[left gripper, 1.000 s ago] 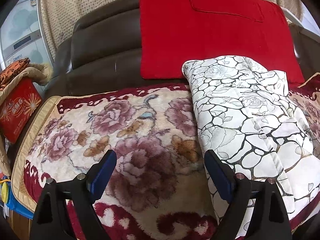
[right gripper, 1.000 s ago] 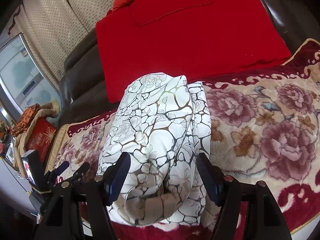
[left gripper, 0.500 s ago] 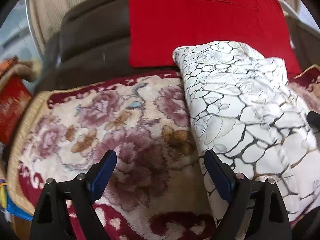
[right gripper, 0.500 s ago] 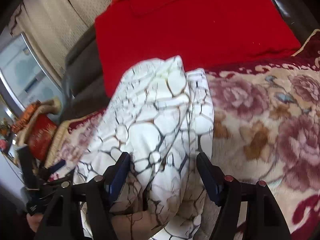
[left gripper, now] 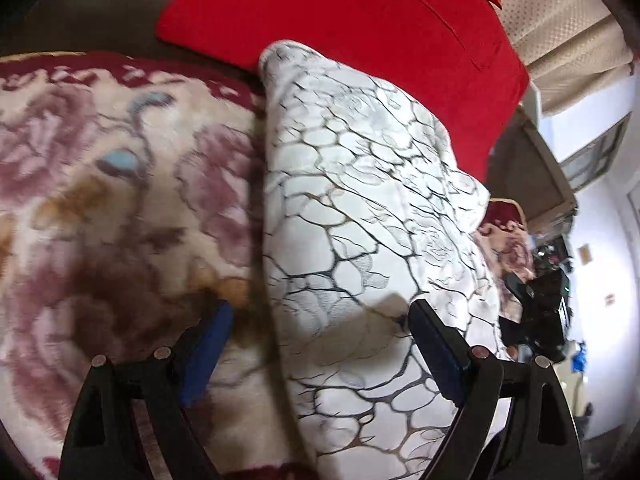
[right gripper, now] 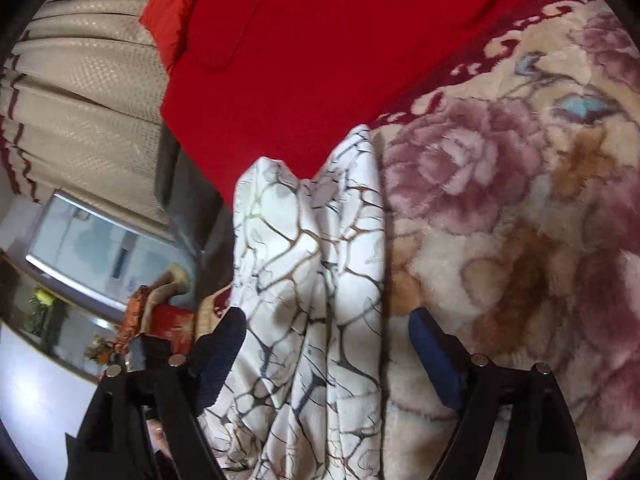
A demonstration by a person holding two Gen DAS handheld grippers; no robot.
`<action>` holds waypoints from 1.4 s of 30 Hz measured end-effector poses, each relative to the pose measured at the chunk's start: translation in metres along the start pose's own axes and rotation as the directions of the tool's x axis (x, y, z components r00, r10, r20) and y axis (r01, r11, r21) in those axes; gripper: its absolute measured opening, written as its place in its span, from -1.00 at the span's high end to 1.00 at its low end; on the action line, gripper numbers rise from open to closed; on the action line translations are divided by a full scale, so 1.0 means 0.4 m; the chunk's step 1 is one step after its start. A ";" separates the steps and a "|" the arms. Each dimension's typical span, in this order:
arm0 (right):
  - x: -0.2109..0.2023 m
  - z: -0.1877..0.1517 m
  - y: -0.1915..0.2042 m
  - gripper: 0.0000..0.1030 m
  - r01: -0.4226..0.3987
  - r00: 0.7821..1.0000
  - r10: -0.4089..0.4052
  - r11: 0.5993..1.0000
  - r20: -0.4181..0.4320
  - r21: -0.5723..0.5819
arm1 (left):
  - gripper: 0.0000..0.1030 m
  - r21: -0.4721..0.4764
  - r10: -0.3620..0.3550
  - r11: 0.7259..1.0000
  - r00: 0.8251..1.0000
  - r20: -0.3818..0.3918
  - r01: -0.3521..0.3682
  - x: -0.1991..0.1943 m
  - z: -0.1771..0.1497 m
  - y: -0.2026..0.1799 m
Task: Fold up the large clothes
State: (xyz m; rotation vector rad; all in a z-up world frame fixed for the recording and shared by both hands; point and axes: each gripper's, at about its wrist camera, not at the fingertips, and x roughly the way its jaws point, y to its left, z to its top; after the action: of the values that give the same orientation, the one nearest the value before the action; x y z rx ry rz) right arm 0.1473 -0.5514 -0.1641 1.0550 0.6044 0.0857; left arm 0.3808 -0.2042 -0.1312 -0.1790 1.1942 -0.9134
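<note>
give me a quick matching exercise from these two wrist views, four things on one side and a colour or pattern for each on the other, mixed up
Things:
1. folded garment
2. cushion against the sofa back
3. blanket over the seat
4. pads on the right gripper

Descriptions:
A. plain bright red
B. dark blue
C. white with a dark cracked-line print
D. cream with mauve flowers and a dark red border

Pairs: 1-C, 2-A, 3-D, 4-B
</note>
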 end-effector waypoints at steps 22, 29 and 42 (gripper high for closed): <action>0.194 -0.023 0.115 0.07 0.016 0.997 -0.033 0.970 -0.068 -0.241 | -0.29 0.085 -0.021 0.996 0.999 0.024 0.019 0.057 -0.015 -0.112; 0.165 -0.050 0.195 0.19 0.051 0.998 -0.056 0.953 -0.006 -0.298 | 0.14 0.120 0.002 0.993 0.996 0.086 -0.012 0.015 -0.028 -0.128; 0.184 -0.146 0.425 0.24 -0.005 0.998 0.031 0.878 0.047 -0.479 | 0.17 0.146 0.139 0.970 0.934 0.328 -0.196 -0.288 -0.083 -0.128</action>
State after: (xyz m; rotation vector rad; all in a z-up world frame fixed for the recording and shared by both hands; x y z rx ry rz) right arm 0.2158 -0.3938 -0.0737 0.5773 0.4894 0.2124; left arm 0.3179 -0.1465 -0.0324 -0.0739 0.8125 -0.8003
